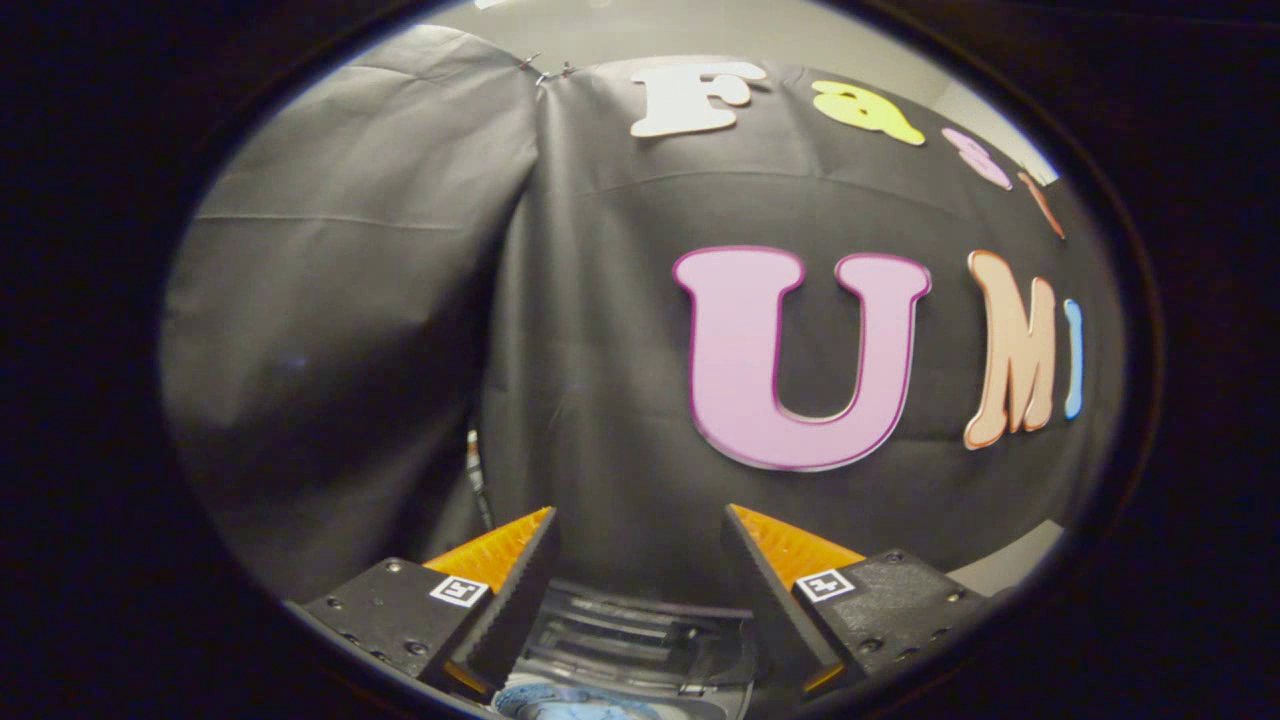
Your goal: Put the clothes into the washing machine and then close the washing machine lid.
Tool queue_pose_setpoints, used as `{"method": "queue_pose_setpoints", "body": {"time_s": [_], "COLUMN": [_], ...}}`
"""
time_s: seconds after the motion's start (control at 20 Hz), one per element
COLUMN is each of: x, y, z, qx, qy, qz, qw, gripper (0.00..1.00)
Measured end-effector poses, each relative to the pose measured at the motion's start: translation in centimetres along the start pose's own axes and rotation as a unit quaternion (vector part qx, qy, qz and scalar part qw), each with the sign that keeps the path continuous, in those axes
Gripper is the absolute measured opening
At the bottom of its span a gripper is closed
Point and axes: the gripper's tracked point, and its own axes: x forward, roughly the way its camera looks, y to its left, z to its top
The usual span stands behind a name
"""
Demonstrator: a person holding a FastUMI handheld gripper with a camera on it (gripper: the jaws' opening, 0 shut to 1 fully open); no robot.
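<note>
My gripper (640, 530) is open, its two fingers spread apart with nothing between them, raised and facing the booth's black cloth wall. Low between the fingers I see the washing machine's raised transparent lid (640, 635) with its dark frame. Below the lid, a sliver of the round tub opening (575, 705) shows with something pale blue inside; I cannot tell what it is.
The black cloth wall (400, 300) hangs close ahead, in two draped panels meeting at a seam. A thin cable or rod (478, 480) runs down at the seam, just beyond the left finger. A strip of pale floor or tabletop (1010, 565) shows past the right finger.
</note>
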Motion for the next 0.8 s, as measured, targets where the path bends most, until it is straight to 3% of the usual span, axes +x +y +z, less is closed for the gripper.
{"method": "queue_pose_setpoints", "body": {"time_s": [0.05, 0.45, 0.8], "x": [1.5, 7.1, 8.8], "y": [-0.1, -1.7, -0.8], "z": [-0.2, -5.2, -8.7], "qx": [-0.006, -0.010, -0.035], "qy": [0.005, 0.041, 0.069], "qz": [-0.008, -0.056, -0.038], "qw": [1.000, 0.998, 0.996], "gripper": [0.96, 0.97, 0.97]}}
